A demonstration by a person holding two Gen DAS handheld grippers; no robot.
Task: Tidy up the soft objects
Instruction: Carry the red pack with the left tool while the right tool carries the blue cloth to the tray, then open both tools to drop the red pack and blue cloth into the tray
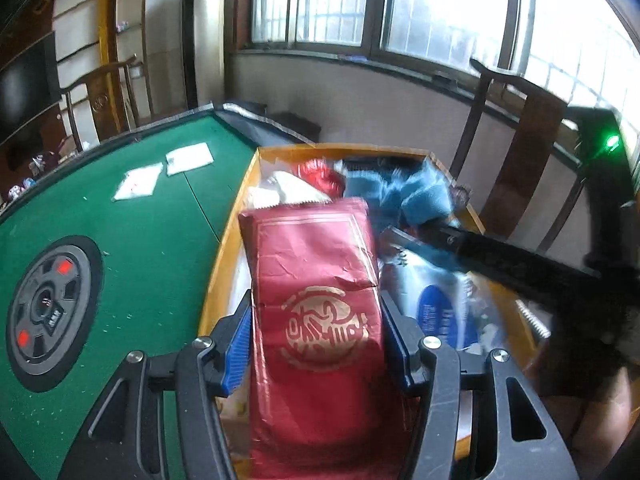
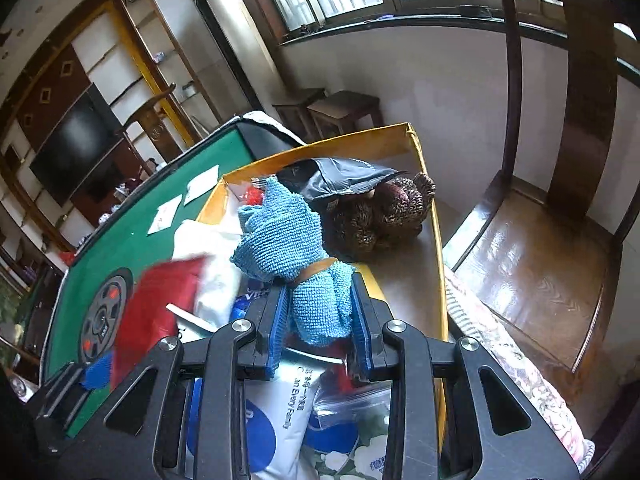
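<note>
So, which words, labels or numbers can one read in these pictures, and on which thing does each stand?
"Every Family": on the white and blue pack in the yellow box, below the right tool.
Gold round seal: on the red packet held in the left tool; characters not readable.
Blue oval print: on the same white and blue pack, seen from the left wrist; blurred.

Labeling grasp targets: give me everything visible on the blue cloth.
The blue cloth is a light-blue looped microfibre towel, bunched and crumpled. A tan band cinches its middle. The right hand-held gripper is shut on its lower part, pads pressing both sides, holding it above the yellow box of packets. The left wrist view shows it blurred.
</note>
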